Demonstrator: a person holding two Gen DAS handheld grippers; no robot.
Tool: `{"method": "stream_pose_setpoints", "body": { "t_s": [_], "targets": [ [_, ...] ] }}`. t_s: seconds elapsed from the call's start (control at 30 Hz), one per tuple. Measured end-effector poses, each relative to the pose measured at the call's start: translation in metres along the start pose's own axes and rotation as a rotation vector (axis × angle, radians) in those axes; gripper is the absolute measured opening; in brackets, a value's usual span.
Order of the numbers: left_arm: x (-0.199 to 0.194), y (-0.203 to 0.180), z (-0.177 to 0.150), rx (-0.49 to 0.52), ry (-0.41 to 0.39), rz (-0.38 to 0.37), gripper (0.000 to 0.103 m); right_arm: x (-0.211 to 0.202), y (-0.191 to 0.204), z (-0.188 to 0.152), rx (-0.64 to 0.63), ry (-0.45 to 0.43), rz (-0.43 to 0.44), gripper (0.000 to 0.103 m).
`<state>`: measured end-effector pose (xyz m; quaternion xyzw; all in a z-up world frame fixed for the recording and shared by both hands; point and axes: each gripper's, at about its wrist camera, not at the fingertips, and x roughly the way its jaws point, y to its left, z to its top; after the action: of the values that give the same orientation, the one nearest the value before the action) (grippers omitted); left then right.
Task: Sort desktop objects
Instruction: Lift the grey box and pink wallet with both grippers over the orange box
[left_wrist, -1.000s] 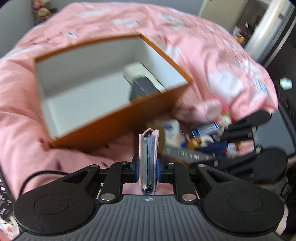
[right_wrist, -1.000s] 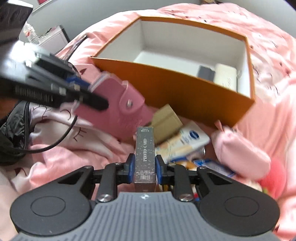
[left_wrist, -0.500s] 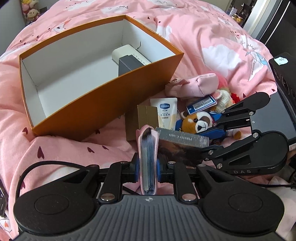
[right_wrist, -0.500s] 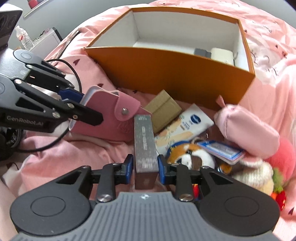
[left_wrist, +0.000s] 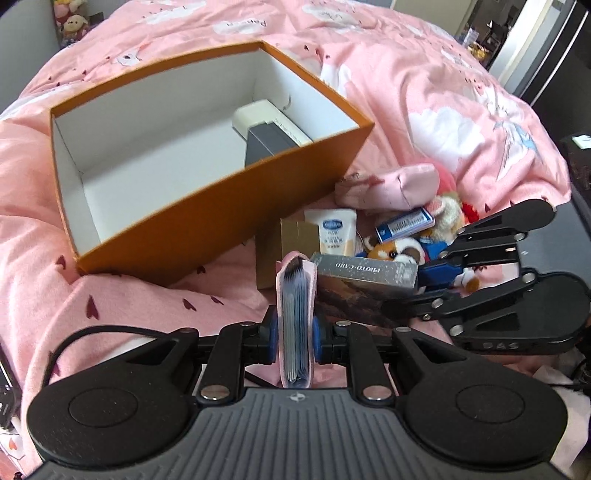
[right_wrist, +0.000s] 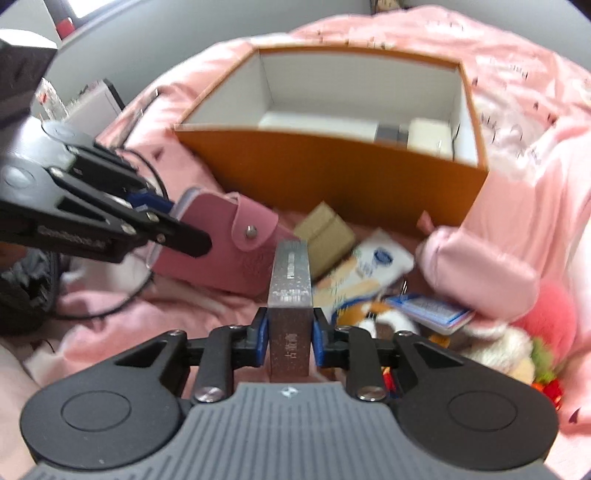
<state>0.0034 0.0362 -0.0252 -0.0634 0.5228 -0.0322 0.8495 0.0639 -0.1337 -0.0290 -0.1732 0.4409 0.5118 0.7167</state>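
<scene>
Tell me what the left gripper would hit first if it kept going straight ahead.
Probably the near wall of the orange box, just ahead of the left gripper and the pink card holder it grips; depth is unclear.

The box (left_wrist: 207, 206) sits on the bedspread (left_wrist: 424, 85), open side up. In its far right corner lie a pale case (left_wrist: 266, 120) and a dark block (left_wrist: 266, 146), touching. Before the box's right end lies a heap: a cardboard carton (left_wrist: 286, 240), a tube (left_wrist: 338, 236) to its right, a soft pouch (left_wrist: 391, 184) behind, and a plush toy (left_wrist: 395, 251) beside a small packet (left_wrist: 404, 223)
</scene>
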Motion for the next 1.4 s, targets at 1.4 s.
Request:
{"method": "stream_pose_setpoints", "body": {
  "t_s": [1.4],
  "targets": [
    [-0.016,0.084,0.094,-0.295,-0.133,-0.014,0.019,-0.005,-0.018,0.132,0.132,-0.368,-0.095,0.025]
  ]
}}
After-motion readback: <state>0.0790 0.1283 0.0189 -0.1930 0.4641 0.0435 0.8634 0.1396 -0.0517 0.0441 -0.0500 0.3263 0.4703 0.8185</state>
